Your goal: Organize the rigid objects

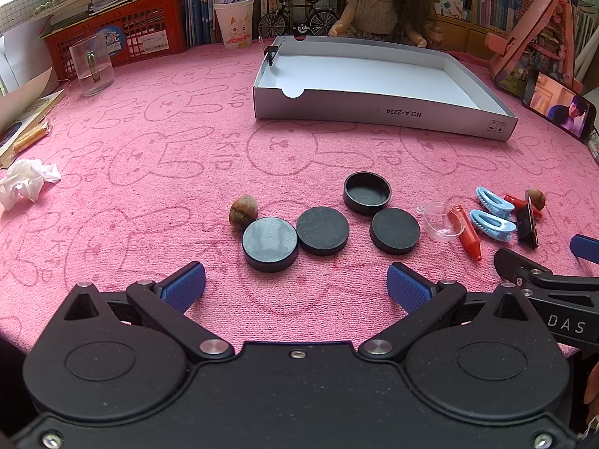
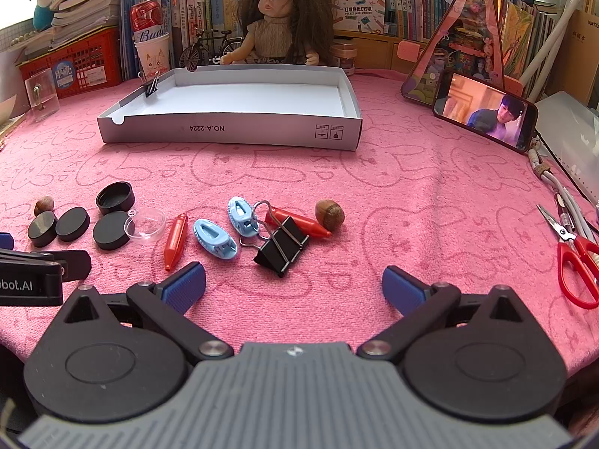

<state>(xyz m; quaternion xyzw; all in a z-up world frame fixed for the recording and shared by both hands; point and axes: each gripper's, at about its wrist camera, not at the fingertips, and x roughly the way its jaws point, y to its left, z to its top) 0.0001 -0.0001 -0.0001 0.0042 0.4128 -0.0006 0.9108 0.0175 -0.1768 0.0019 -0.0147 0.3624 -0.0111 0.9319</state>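
Note:
Small objects lie on the pink cloth: three black discs [image 1: 322, 230] and an upturned black cap [image 1: 367, 192], two nuts [image 1: 243, 211], a clear lid [image 1: 441, 220], two red crayons [image 2: 175, 241], two blue clips [image 2: 215, 239] and a black binder clip [image 2: 280, 249]. A white shallow box [image 1: 378, 112] stands behind them with a binder clip [image 2: 151, 86] on its left wall. My left gripper [image 1: 295, 284] is open and empty just in front of the discs. My right gripper [image 2: 294, 286] is open and empty in front of the black binder clip.
A doll [image 2: 279, 18], toy bicycle, paper cup and can, red crate [image 1: 123, 37] and books line the back. A phone [image 2: 485, 112] and pink stand are at the right, red scissors [image 2: 572, 254] at the right edge. A glass [image 1: 91, 65] and crumpled tissue [image 1: 26, 183] lie left.

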